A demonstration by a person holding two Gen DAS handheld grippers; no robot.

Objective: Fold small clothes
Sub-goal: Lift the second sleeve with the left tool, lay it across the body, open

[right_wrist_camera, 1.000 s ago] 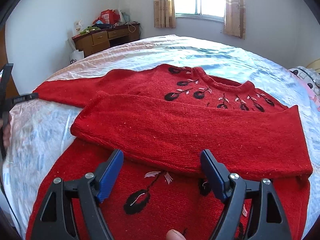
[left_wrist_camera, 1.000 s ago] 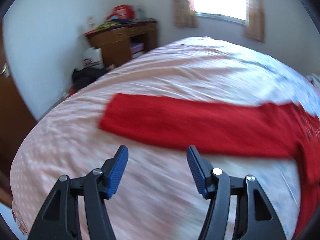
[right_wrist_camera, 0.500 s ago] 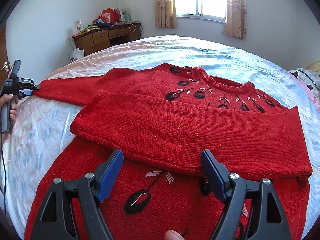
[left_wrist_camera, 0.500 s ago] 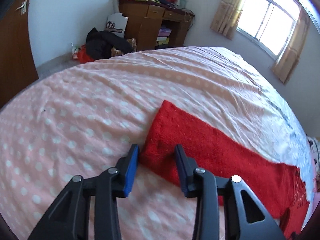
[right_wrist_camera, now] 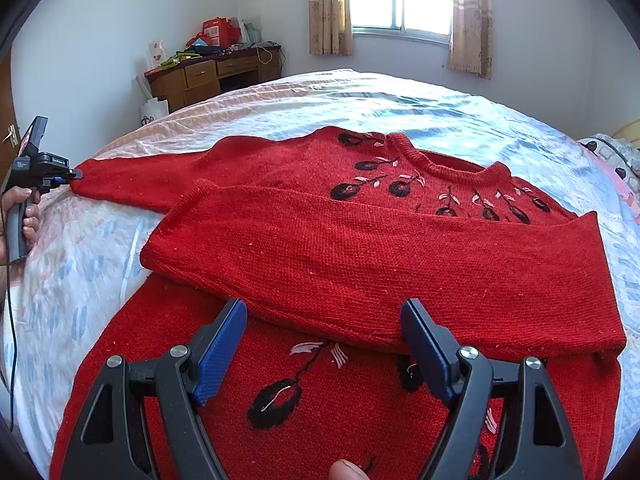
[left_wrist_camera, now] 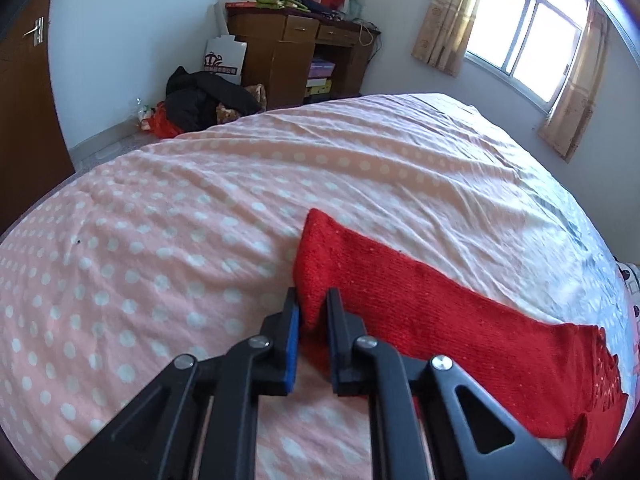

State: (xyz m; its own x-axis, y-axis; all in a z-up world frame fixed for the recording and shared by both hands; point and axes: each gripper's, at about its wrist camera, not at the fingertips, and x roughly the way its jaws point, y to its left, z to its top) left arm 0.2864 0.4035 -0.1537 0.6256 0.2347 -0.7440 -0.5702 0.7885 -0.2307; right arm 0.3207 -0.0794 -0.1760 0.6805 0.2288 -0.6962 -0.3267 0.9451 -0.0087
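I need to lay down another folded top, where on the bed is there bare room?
Free: the polka-dot cover left of the outstretched sleeve, and the sheet between the sweater collar and the window. Crowded: the middle, under the sweater.

A home bedroom is shown. Most of the view is filled by a wide bed spread with a pink, white-dotted cotton sheet (left_wrist_camera: 168, 240). A brown wooden desk with drawers (left_wrist_camera: 296, 60), piled with boxes and bags, is set against a white wall, and a bright window hung with short beige curtains (right_wrist_camera: 400, 0) is seen beyond.
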